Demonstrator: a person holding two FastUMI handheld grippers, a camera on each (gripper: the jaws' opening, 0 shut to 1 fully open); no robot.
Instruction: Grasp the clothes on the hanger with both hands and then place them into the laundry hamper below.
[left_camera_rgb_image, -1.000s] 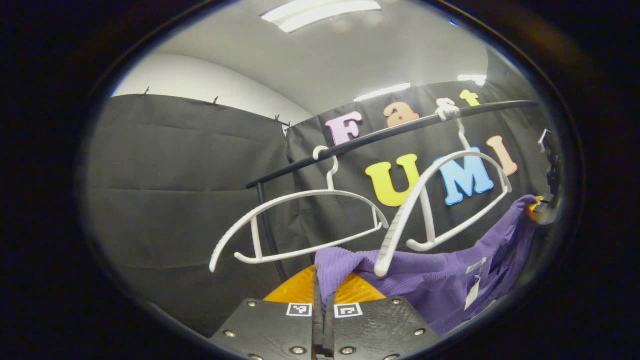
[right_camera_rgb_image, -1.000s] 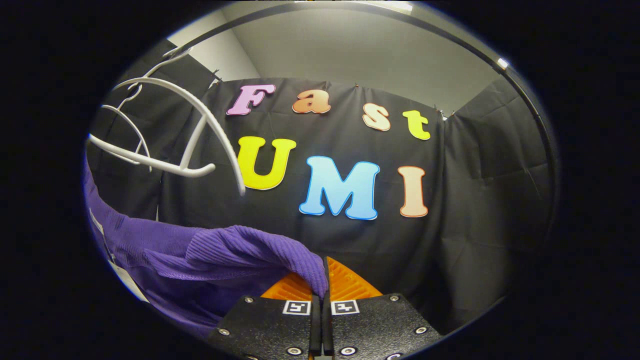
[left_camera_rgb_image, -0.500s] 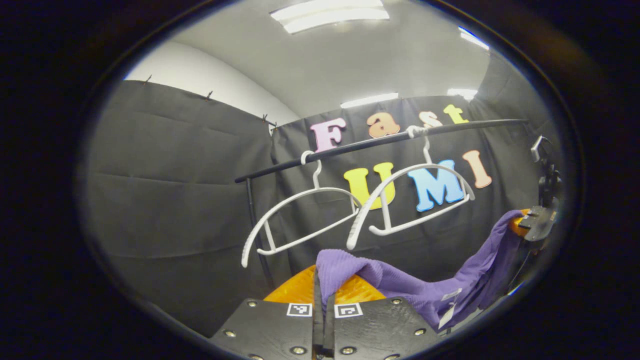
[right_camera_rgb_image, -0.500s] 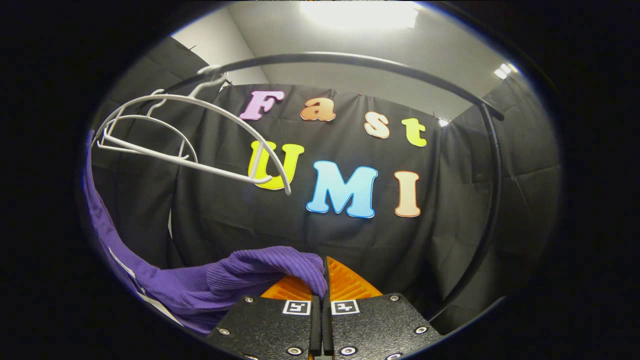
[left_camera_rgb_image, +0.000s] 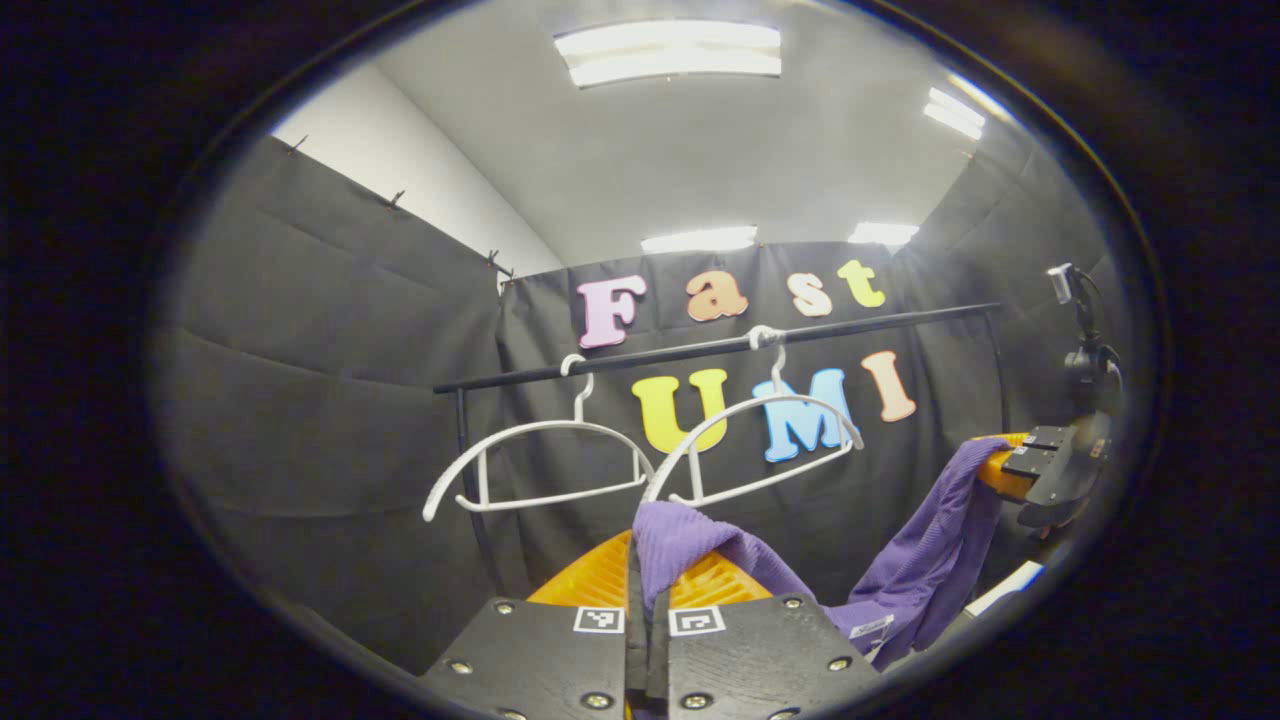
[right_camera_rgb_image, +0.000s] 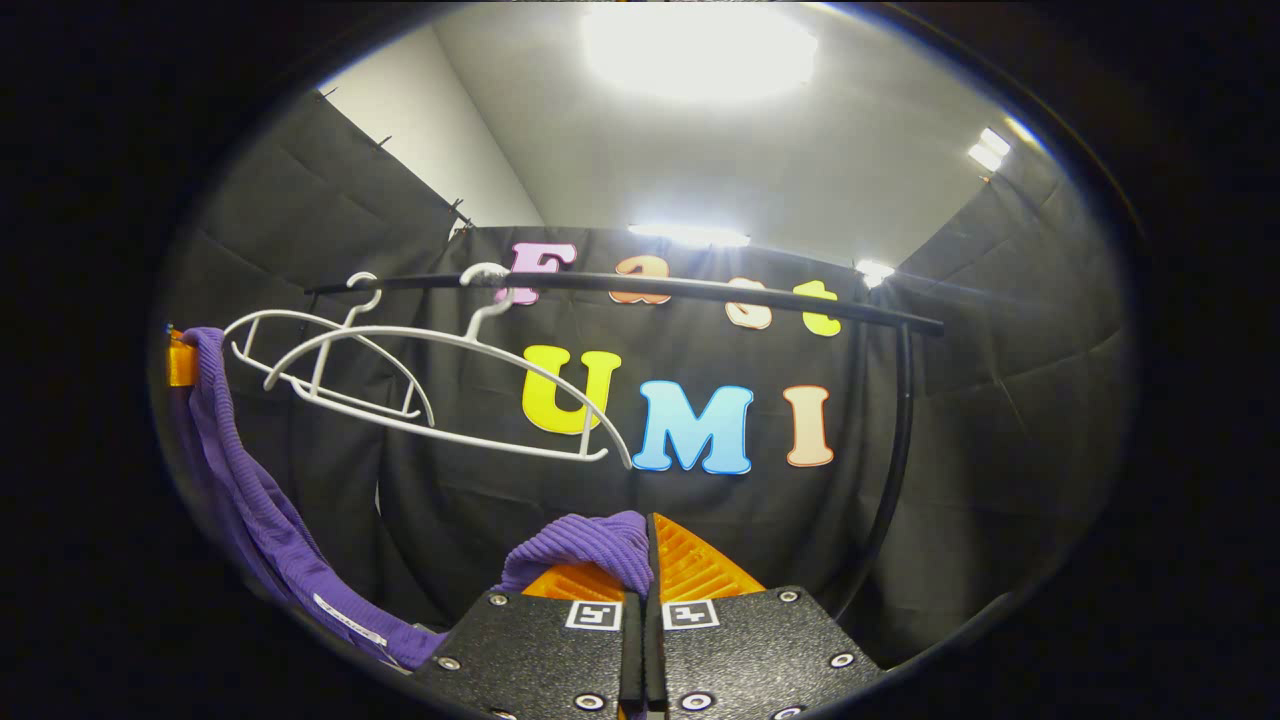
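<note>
In the left gripper view, the left tongs are pressed together on one end of the purple garment, which sags toward 3 o'clock to the right tongs, where its other end is pinched. In the right gripper view, the right tongs are closed on a fold of the garment, whose far end is held up at 9 o'clock by the left tongs. Two bare white hangers are hung on the black rail behind the garment, well apart from it.
</note>
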